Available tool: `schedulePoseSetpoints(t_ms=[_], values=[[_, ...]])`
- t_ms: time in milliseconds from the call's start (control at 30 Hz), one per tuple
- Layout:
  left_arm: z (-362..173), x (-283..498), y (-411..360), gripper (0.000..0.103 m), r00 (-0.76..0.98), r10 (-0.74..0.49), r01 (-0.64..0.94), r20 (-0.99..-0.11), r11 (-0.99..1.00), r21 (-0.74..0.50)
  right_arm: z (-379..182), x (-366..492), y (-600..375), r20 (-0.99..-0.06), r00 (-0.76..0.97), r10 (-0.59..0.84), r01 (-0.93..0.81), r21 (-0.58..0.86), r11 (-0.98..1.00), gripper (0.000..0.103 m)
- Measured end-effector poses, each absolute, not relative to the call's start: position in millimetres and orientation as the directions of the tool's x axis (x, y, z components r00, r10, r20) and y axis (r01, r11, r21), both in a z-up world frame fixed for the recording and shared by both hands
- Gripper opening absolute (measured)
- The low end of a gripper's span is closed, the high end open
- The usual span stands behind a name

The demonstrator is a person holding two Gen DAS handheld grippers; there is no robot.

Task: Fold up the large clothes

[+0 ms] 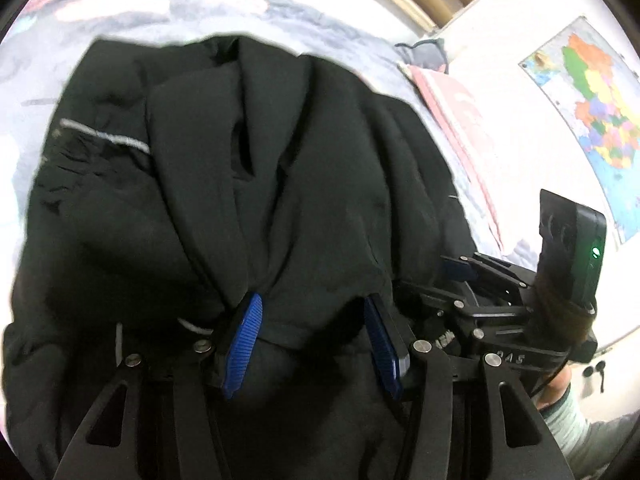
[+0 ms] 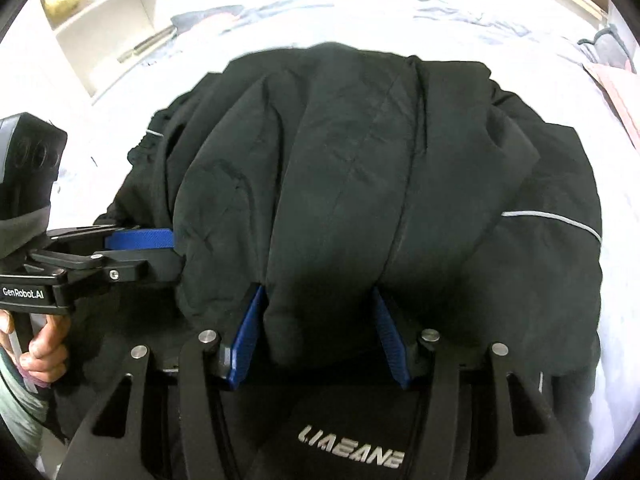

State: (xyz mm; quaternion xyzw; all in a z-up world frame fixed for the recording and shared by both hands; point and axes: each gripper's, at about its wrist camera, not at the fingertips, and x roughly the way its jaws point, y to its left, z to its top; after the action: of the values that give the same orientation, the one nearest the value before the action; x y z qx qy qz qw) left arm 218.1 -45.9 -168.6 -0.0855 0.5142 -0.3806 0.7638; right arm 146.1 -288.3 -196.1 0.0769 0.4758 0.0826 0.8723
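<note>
A large black jacket (image 1: 248, 168) with thin grey reflective stripes lies bunched on a pale bed; it also fills the right wrist view (image 2: 360, 168). My left gripper (image 1: 312, 320) has its blue pads pressed into a thick fold of the jacket's edge. My right gripper (image 2: 320, 320) grips a thick fold of the same jacket between its blue pads. The right gripper shows at the right of the left wrist view (image 1: 480, 280), the left gripper at the left of the right wrist view (image 2: 120, 252). A "LIAEANE" label (image 2: 352, 446) shows below the right gripper.
The bed (image 2: 360, 16) has a pale patterned cover. A pink pillow (image 1: 460, 120) lies at its right side. A colourful map (image 1: 592, 120) hangs on the wall. White shelves (image 2: 104, 28) stand at the far left. The person's hand (image 2: 36, 344) holds the left gripper's handle.
</note>
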Motion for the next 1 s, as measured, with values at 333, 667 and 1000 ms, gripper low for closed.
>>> schedulePoseSetpoints(t_ms=[333, 667, 1000], values=[[-101.2, 116.9, 52.1, 0.055, 0.441, -0.594, 0.51, -0.673, 0.783, -0.357, -153.4, 25.7, -336.8, -0.763, 0.643, 0.073, 0.111, 0.187, 0.976, 0.059], [-137.4, 42.2, 161.3, 0.055, 0.413, -0.502, 0.276, -0.76, 0.864, -0.421, -162.1, -90.5, -396.7, -0.793, 0.608, -0.042, 0.32, 0.196, 0.927, 0.059], [-184.0, 48.0, 165.6, 0.055, 0.327, -0.523, 0.195, -0.787, 0.852, -0.485, -191.8, -122.2, -421.6, -0.815, 0.577, -0.049, 0.387, 0.22, 0.895, 0.059]])
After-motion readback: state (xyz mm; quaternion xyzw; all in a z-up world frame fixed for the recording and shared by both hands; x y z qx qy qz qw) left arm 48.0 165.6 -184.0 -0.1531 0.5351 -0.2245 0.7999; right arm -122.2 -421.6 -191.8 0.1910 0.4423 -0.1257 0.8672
